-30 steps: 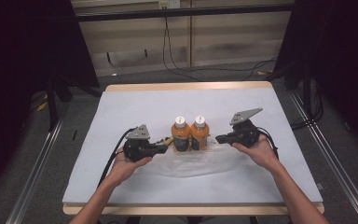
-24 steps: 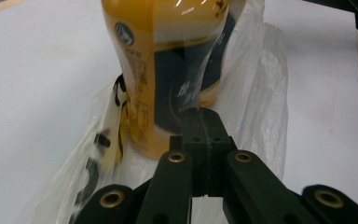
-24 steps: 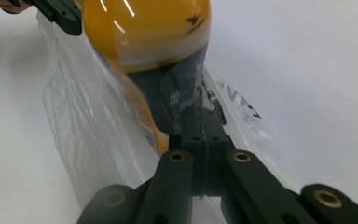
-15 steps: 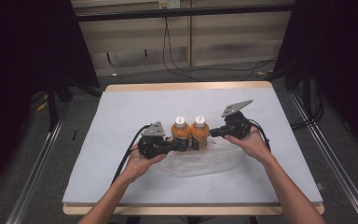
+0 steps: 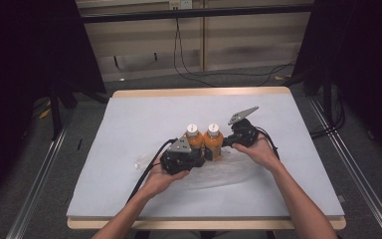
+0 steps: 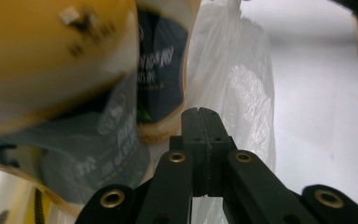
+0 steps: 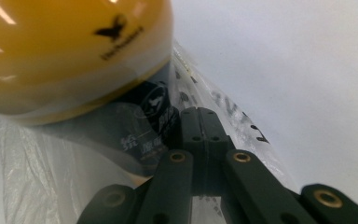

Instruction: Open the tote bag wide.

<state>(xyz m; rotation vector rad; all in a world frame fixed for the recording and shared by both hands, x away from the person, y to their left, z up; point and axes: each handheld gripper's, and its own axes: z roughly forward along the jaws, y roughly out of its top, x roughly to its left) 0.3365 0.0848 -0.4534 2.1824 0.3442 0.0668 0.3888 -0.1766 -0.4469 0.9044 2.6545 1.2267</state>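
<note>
I've got both hands in close on two orange juice bottles with white caps and dark labels (image 5: 205, 141), standing upright side by side at the centre of the white-covered bench (image 5: 129, 119), touching each other, long axes vertical. Count: two bottles, two grippers, one clear crinkled plastic bag (image 5: 219, 172) lying flat under and in front of the pair.

My left gripper (image 5: 195, 158) sits just beside the left bottle, at about eight o'clock from the pair; in its own view the jaws are pressed together with nothing between them, the bottle looming at eleven o'clock and bag film (image 6: 242, 84) running on toward twelve.

My right gripper (image 5: 227, 141) is at three o'clock of the right bottle, practically against it, jaws also closed tight and empty; its view has the bottle's orange shoulder (image 7: 70, 51) at ten o'clock and the bag edge under the tips.

Both sit equally near. I judge the next move needs the jaws opened before anything can be gripped, bag or bottle.
</note>
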